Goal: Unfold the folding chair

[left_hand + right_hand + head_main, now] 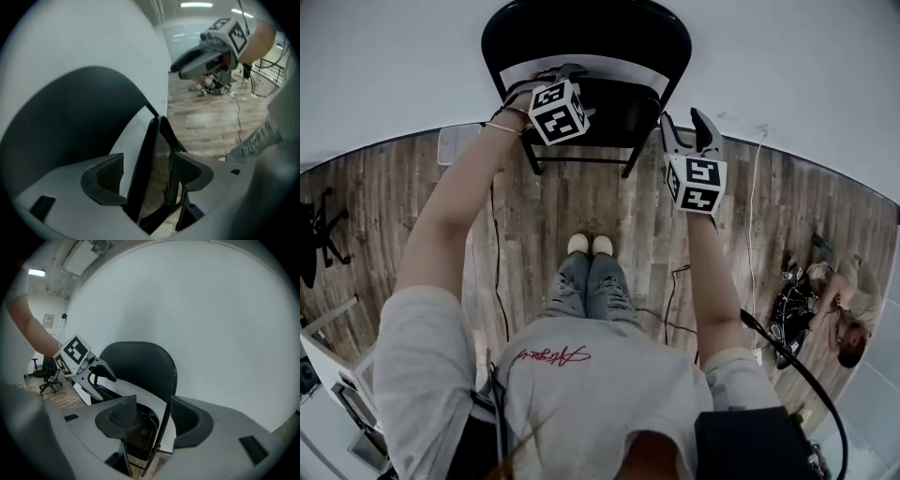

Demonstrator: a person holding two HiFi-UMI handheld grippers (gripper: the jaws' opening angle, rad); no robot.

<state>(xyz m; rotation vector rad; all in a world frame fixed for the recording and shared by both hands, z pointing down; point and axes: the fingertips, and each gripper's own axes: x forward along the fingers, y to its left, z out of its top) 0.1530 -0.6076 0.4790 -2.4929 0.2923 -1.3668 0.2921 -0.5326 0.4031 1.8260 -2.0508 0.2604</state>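
While left gripper point(149, 164) and right gripper point(153, 405) gape wide, I find the folding chair's point(581, 42) upright seat point(158, 154) between the left jaws.

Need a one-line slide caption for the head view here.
Person faces a folded black chair at a white wall, open left gripper and open right gripper at its sides.

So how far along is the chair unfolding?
Nothing is done yet: the folding chair stands folded flat against the wall. In hand: the left hand-held gripper and right hand-held gripper are open astride its side edges, not clamped. To do: grip, then swing the seat down.
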